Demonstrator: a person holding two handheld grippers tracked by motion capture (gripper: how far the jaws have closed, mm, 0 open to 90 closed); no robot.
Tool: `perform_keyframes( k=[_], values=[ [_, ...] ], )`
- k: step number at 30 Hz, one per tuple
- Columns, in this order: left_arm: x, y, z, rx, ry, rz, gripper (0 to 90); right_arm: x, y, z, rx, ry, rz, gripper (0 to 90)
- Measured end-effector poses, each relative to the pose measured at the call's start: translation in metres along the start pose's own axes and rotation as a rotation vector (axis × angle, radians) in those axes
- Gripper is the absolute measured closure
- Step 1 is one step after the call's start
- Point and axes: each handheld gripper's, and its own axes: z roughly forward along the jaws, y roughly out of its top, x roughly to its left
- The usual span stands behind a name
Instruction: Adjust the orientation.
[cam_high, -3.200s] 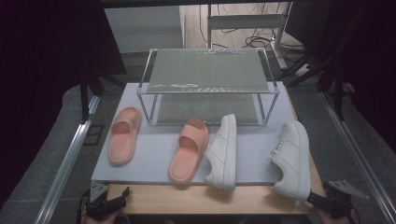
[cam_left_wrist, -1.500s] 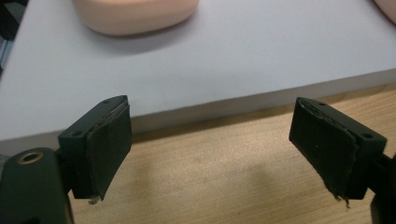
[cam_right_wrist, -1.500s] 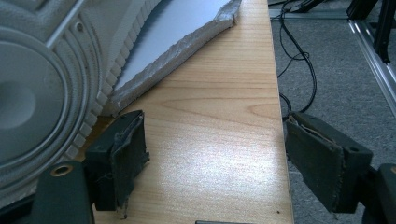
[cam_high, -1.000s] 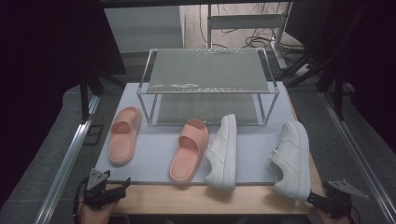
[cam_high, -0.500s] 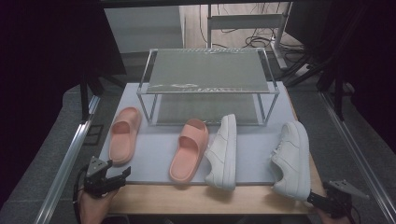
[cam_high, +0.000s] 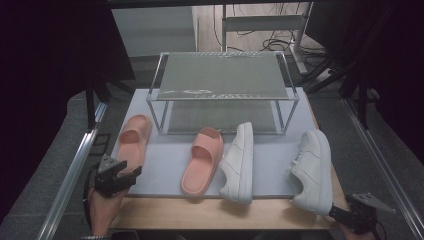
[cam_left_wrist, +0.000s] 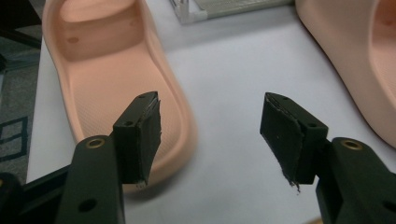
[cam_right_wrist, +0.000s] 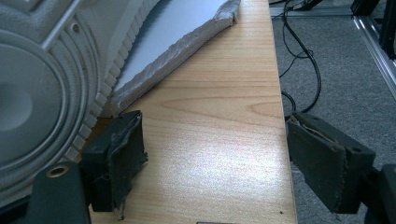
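tool (cam_left_wrist: 212, 135) jaws, just closing, straddle sandal's (cam_left_wrist: 116, 88) heel rim.

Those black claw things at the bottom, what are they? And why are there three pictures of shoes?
A person sits at a table and holds a squeeze tool in each hand. Each tool ends in a claw with two black jaws. The big picture is taken from above the table. The other two come from small cameras riding on the tools.

The left claw is near the heel of the left pink slide sandal. Its jaws have just been closing a little, with nothing held between them. The right claw waits open by the heel of the right white sneaker, holding nothing.

On the pale mat also lie a second pink slide sandal and a second white sneaker. Behind them stands a wire shoe rack.
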Motion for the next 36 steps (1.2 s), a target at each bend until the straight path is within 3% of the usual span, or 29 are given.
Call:
perform_keyframes(
  k=[1, 5, 16, 24, 36],
  values=[
    [0.003, 0.004, 0.004, -0.001, -0.011, -0.004, 43.0, 0.0, 0.0, 0.0, 0.0, 0.0, 0.0, 19.7],
    [0.006, 0.011, 0.01, 0.001, -0.006, -0.006, 45.8, 0.0, 0.0, 0.0, 0.0, 0.001, 0.001, 19.7],
    [0.015, 0.031, 0.033, 0.017, 0.036, -0.03, 61.4, -0.001, 0.0, 0.0, -0.001, 0.005, 0.004, 19.7],
    [0.021, 0.043, 0.049, 0.017, 0.078, -0.031, 66.6, -0.001, 0.0, 0.0, 0.0, 0.005, 0.002, 19.6],
    [0.028, 0.054, 0.073, 0.045, 0.107, -0.041, 74.2, -0.001, -0.001, 0.0, -0.001, 0.01, 0.005, 19.5]
  ],
)
